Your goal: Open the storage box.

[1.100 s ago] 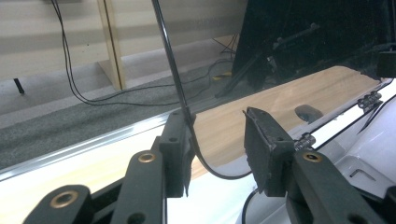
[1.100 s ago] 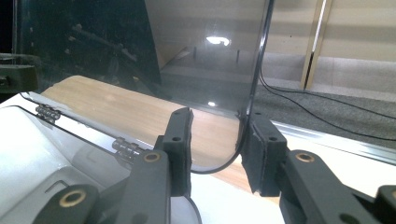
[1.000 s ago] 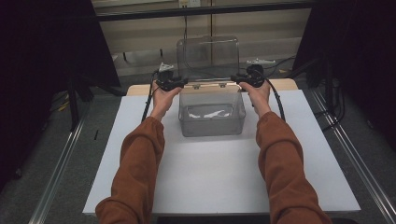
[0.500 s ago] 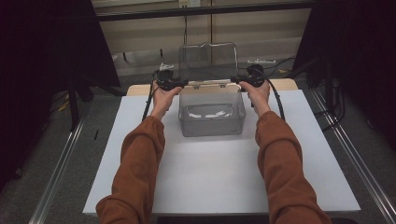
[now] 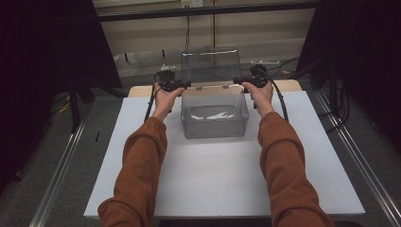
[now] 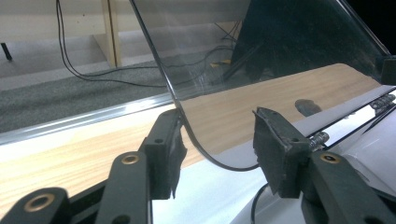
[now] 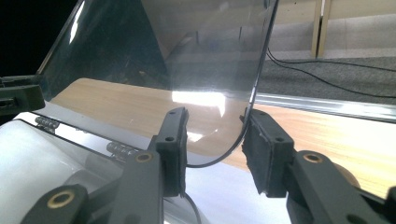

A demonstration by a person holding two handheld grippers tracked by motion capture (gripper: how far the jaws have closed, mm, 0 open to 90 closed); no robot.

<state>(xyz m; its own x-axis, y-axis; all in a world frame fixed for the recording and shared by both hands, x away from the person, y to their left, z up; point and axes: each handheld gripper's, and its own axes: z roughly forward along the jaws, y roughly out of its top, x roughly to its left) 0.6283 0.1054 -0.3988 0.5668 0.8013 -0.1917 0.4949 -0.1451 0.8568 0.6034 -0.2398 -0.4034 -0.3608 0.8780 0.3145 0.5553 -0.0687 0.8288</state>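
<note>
Since a second ago the clear lid point(image 5: 210, 66) has tipped farther back: it stood nearly upright over the box then, and now it leans away from the person, past vertical, with both hands still at its side edges.

At the left, the left gripper point(image 5: 182, 85) sits at the lid's left edge, held in the person's left hand point(image 5: 163, 97) with a rust-brown sleeve point(image 5: 137, 175) behind it. In the left gripper view the jaws stand apart on either side of the lid's rounded lower corner point(image 6: 205, 154); the left pad point(image 6: 170, 149) is close against the lid's edge, while the right pad point(image 6: 275, 144) stands clear of the plastic, so the jaws are spread and not clamped on it.

In the middle, the clear plastic box point(image 5: 215, 113) rests on the white table top point(image 5: 213, 179), toward its far side, with something pale and white lying inside it. The lid is joined to the box's back rim by small metal hinges point(image 7: 119, 149).

At the right, the right gripper point(image 5: 240, 81) is at the lid's right edge, held in the right hand point(image 5: 261, 94). In the right gripper view the lid's lower corner point(image 7: 229, 149) curves between the two pads; the right pad point(image 7: 264, 149) touches the edge and the left pad point(image 7: 173, 144) is apart from it, so these jaws too are parted. Beyond the white top a strip of wooden board point(image 7: 327, 130) shows, then grey floor with cables.
</note>
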